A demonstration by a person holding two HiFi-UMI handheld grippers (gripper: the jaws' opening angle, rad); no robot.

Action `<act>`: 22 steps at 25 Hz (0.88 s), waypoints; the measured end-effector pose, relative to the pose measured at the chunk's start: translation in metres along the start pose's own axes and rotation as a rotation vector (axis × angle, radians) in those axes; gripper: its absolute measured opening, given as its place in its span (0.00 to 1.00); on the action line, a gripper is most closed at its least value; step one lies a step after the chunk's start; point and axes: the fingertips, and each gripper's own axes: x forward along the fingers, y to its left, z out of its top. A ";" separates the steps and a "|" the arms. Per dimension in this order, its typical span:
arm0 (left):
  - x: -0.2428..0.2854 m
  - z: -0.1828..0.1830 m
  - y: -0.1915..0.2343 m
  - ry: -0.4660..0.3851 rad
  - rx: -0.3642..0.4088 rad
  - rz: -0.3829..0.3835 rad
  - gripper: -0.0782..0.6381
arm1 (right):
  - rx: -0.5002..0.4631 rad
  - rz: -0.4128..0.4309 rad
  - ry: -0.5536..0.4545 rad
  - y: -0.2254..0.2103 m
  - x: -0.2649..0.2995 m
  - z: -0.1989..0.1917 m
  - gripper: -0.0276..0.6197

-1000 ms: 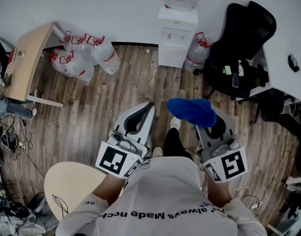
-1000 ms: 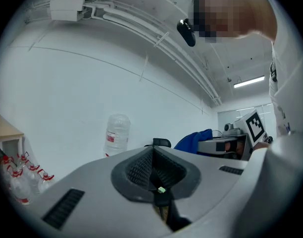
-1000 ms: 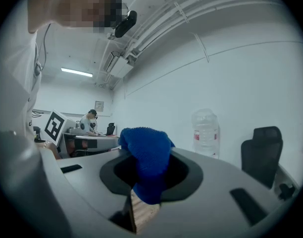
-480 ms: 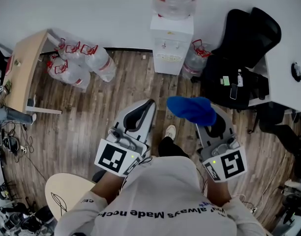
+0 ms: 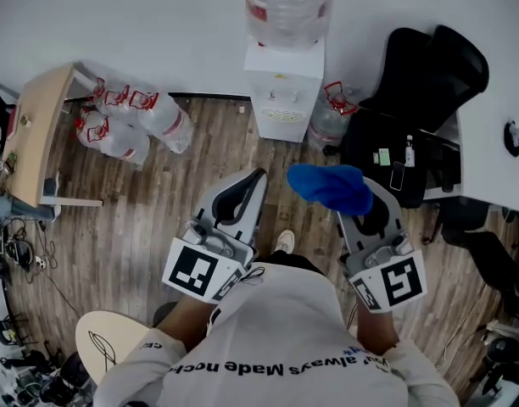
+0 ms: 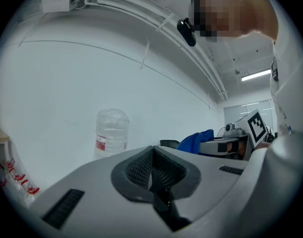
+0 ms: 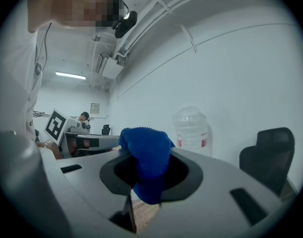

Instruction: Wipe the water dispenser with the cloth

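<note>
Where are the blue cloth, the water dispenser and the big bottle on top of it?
blue cloth (image 5: 330,189): head view, middle of the bunched fabric.
water dispenser (image 5: 285,100): head view, its white front panel.
bottle (image 5: 285,7): head view, its clear side wall.

Dispenser (image 5: 284,91) — white, upright against the far wall at centre, with a clear red-labelled bottle (image 5: 285,7) seated on top. Cloth (image 5: 331,188) — blue, bunched, pinched in the right gripper (image 5: 356,202), near right, well apart from the dispenser.
</note>
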 end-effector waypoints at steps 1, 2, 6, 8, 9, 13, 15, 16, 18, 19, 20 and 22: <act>0.005 -0.001 0.001 0.002 -0.003 0.003 0.14 | 0.002 0.003 0.001 -0.005 0.003 0.000 0.19; 0.009 -0.002 0.002 0.005 -0.007 0.006 0.14 | 0.004 0.006 0.002 -0.009 0.006 0.000 0.20; 0.020 -0.006 0.015 0.020 -0.010 0.019 0.14 | 0.010 0.025 0.010 -0.017 0.022 -0.002 0.20; 0.025 -0.006 0.024 0.023 -0.011 0.025 0.14 | 0.015 0.029 0.012 -0.021 0.032 -0.002 0.19; 0.028 -0.006 0.029 0.023 -0.012 0.026 0.14 | 0.017 0.030 0.012 -0.023 0.037 -0.002 0.20; 0.043 -0.009 0.048 0.019 -0.016 0.014 0.14 | 0.014 0.026 0.010 -0.031 0.060 -0.004 0.20; 0.055 -0.010 0.061 0.018 -0.017 0.006 0.14 | 0.012 0.022 0.012 -0.036 0.076 -0.005 0.20; 0.061 -0.010 0.068 0.018 -0.016 0.002 0.14 | 0.013 0.022 0.014 -0.039 0.085 -0.005 0.20; 0.072 -0.008 0.083 0.017 -0.015 -0.005 0.14 | 0.010 0.027 0.023 -0.043 0.101 -0.004 0.19; 0.078 -0.007 0.092 0.014 -0.017 -0.006 0.14 | 0.005 0.031 0.030 -0.045 0.111 -0.003 0.20; 0.084 -0.005 0.101 0.011 -0.021 -0.006 0.14 | 0.000 0.033 0.035 -0.048 0.121 -0.002 0.19; 0.096 -0.002 0.120 0.006 -0.029 -0.006 0.14 | -0.003 0.032 0.035 -0.055 0.143 0.003 0.19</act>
